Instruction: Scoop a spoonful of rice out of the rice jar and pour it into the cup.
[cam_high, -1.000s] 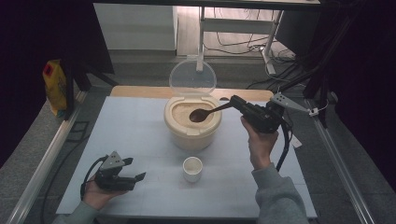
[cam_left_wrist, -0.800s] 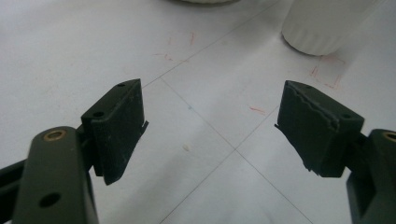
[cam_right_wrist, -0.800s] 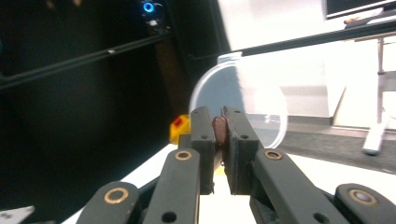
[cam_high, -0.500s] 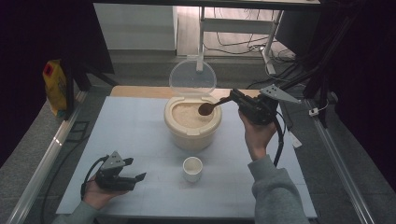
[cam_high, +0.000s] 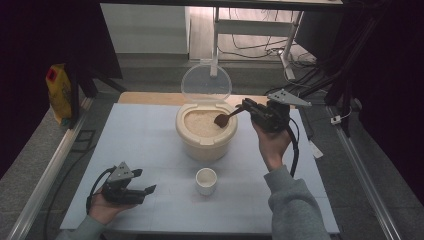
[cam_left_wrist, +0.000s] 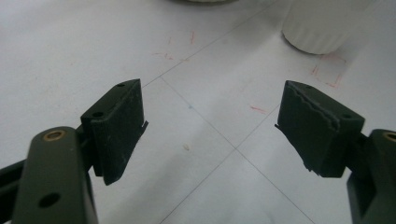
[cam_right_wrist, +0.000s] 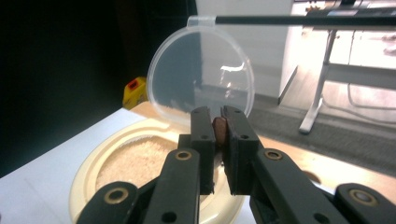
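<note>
At the far left, off the table (cam_high: 150, 135), a yellow bag (cam_high: 59, 92) stands upright on the floor beside the table's rail.

My left gripper (cam_high: 131, 189) rests low at the near left corner of the table, held in my left hand (cam_high: 102, 210), pointing right. Its jaws stand wide apart with nothing between them; in the left gripper view (cam_left_wrist: 212, 128) I see bare white table between the two black pads, with a few faint red marks and one small pale grain lying on the surface. The base of the small white cup (cam_left_wrist: 322, 23) shows at the far right of that view, well apart from the jaws.

In the high view the cup (cam_high: 206, 180) stands upright near the middle of the table, just near of the rice container (cam_high: 206, 132). The container is a cream round tub, filled with pale rice (cam_high: 200, 122), and its clear round lid (cam_high: 206, 82) stands hinged open at the far side.

To the right, my right gripper (cam_high: 247, 107) is held above the table by my right hand (cam_high: 272, 142), pointing left toward the container. Its jaws are closed tight on the handle of a brown spoon (cam_high: 226, 117), whose bowl hangs over the right part of the rice; I cannot tell whether it touches the grains. In the right gripper view (cam_right_wrist: 219, 133) the brown handle sits pinched between the pads, with the open lid (cam_right_wrist: 201, 74) upright beyond.
</note>
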